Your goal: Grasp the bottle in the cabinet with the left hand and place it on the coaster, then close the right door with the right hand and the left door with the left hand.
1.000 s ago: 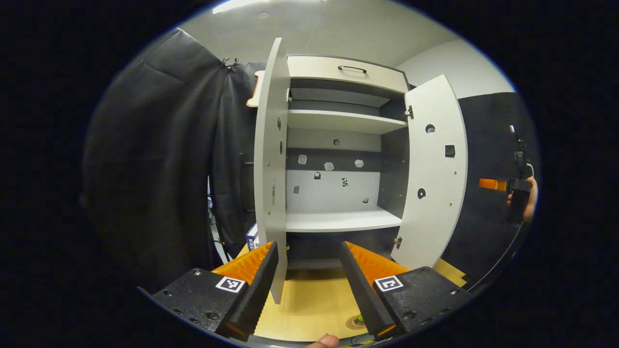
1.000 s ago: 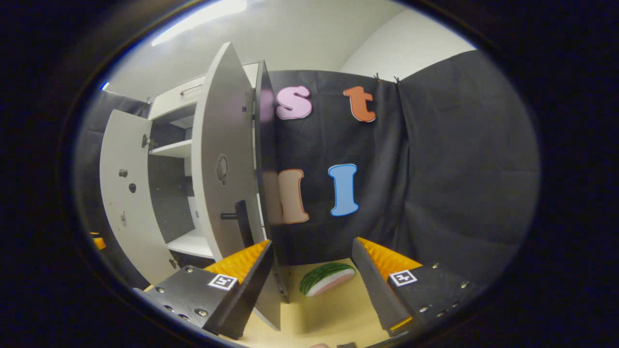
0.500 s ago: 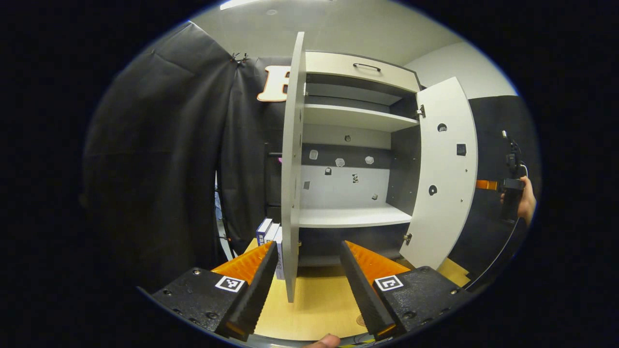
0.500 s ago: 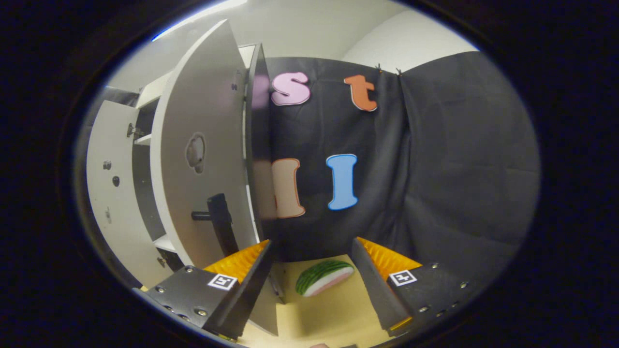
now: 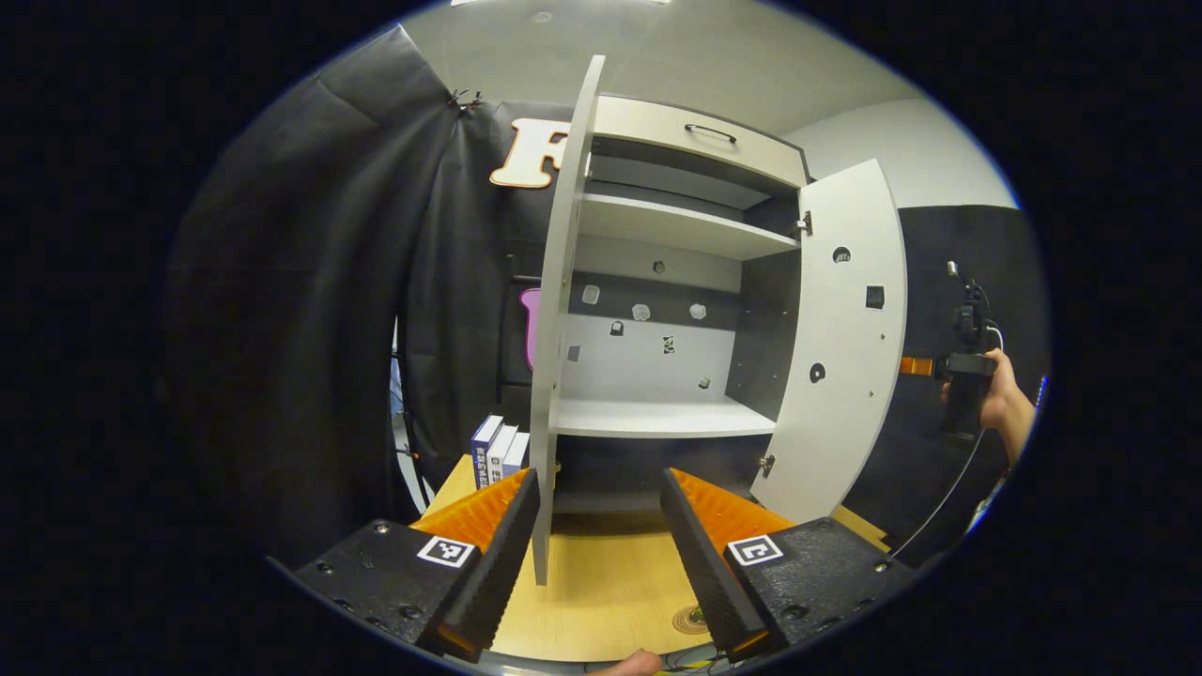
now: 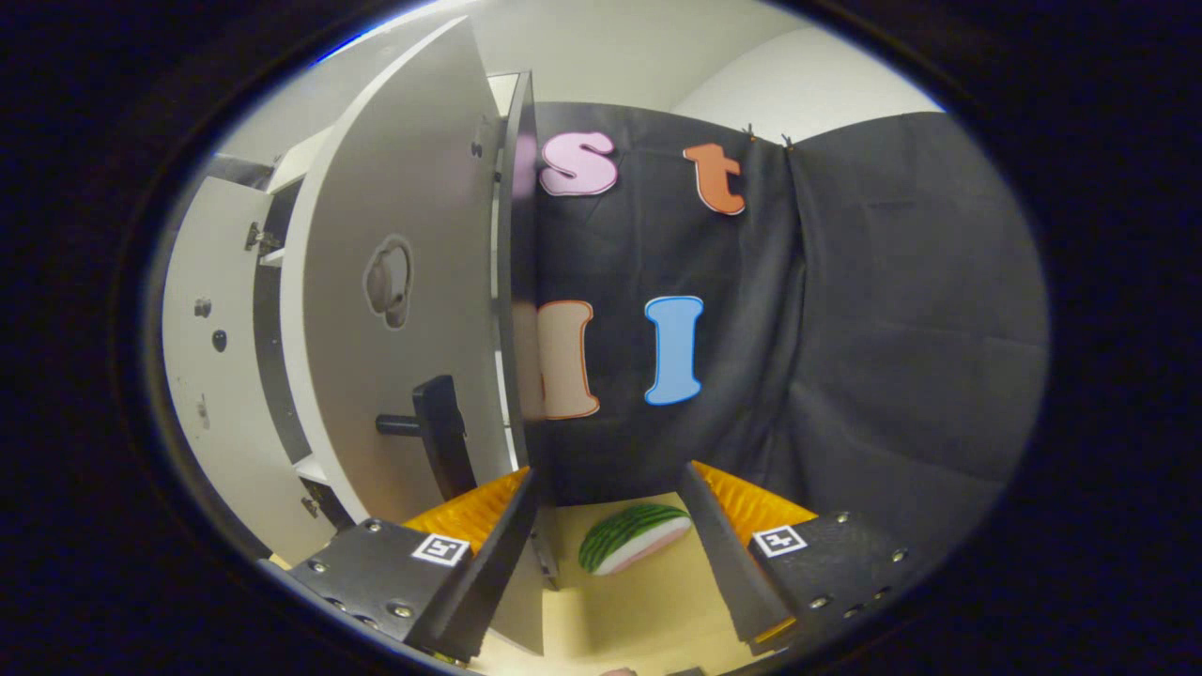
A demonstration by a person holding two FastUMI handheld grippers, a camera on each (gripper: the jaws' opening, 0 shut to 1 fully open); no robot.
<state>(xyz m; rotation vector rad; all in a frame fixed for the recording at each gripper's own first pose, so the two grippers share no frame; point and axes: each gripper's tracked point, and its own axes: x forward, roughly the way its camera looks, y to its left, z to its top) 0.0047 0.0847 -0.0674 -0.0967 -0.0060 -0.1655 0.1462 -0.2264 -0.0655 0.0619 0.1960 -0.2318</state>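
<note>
Before the cabinet (image 5: 676,282), both doors are standing open: left door (image 5: 554,319) edge-on just beyond the left gripper (image 5: 601,554), which is gaping, holding nothing. Right gripper (image 6: 610,554) is likewise spread empty beside the right door (image 6: 394,310), near its handle (image 6: 437,432). Coaster (image 5: 692,619) is lying on the table (image 5: 610,582) by the left gripper's finger; bottle hidden.

The cabinet (image 5: 671,282) stands on the worktop (image 5: 610,591), both doors swung outward. Books (image 5: 498,451) stand left of it; a watermelon slice (image 6: 634,549) lies right; the coaster (image 5: 690,618) lies in front.
</note>
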